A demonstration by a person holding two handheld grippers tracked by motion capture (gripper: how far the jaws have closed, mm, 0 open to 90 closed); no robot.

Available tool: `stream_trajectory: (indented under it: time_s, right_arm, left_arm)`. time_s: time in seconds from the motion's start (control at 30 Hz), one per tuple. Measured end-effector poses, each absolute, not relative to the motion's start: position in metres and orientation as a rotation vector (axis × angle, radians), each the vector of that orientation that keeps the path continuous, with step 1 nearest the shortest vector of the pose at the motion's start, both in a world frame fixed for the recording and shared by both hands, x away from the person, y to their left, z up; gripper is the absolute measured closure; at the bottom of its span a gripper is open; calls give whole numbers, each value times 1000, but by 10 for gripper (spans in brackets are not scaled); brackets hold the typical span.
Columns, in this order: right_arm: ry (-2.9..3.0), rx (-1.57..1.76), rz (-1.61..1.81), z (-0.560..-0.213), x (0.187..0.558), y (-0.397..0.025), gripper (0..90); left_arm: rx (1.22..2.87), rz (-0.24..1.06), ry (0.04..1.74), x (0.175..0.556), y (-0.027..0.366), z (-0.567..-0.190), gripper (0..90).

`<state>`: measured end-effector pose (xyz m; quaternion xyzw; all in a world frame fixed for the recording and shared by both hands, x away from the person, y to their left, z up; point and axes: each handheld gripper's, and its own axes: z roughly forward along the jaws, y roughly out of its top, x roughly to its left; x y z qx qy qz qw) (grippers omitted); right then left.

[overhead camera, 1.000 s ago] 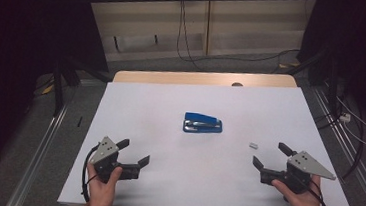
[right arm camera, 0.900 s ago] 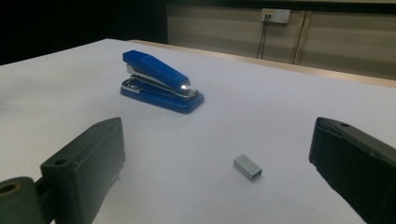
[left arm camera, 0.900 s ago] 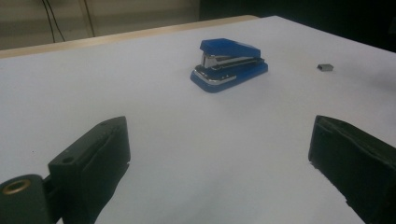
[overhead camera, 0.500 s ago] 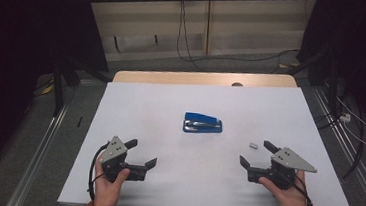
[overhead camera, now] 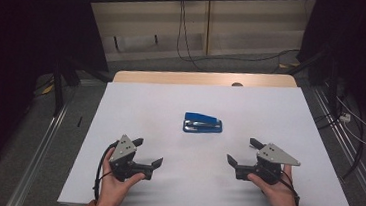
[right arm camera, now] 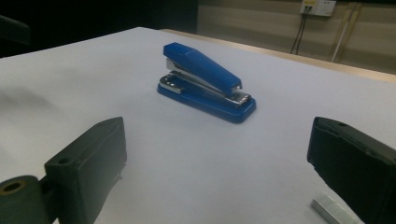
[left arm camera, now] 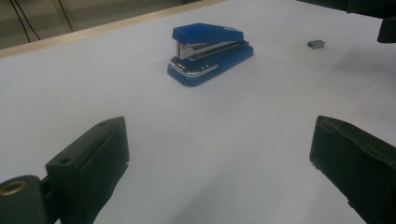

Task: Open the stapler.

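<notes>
Your left gripper (overhead camera: 147, 152): jaws apart, empty | your right gripper (overhead camera: 243, 152): jaws apart, empty | blue stapler (overhead camera: 202, 124) mid-table between them, ahead | small staple strip (right arm camera: 335, 209), probably, beside right jaw

The high view looks forward and down on the whole desk (overhead camera: 281, 99); each tool's camera sits low, close, facing along its jaws; all share the blue stapler (overhead camera: 203, 123) ahead.
</notes>
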<state>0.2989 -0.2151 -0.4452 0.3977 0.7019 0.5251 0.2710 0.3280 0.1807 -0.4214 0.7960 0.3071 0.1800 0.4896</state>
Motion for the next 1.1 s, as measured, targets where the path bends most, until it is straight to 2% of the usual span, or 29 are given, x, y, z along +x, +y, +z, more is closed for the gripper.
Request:
stream_trajectory:
  time_s: [0.47, 0.9, 1.0, 1.1]
  right_arm:
    - [1991, 1046, 1408, -443, 316, -201, 61]
    - [2014, 1066, 1433, -430, 330, -197, 91]
    - [2046, 1041, 1450, -431, 332, -194, 51]
    - [2051, 1043, 1461, -432, 334, -191, 49]
  left_arm:
    - [1904, 396, 731, 338, 165, -421, 59]
    - [1883, 416, 723, 368, 142, -424, 78]
    - [1897, 417, 715, 374, 138, -424, 82]
    - [1893, 414, 710, 379, 136, -423, 83]
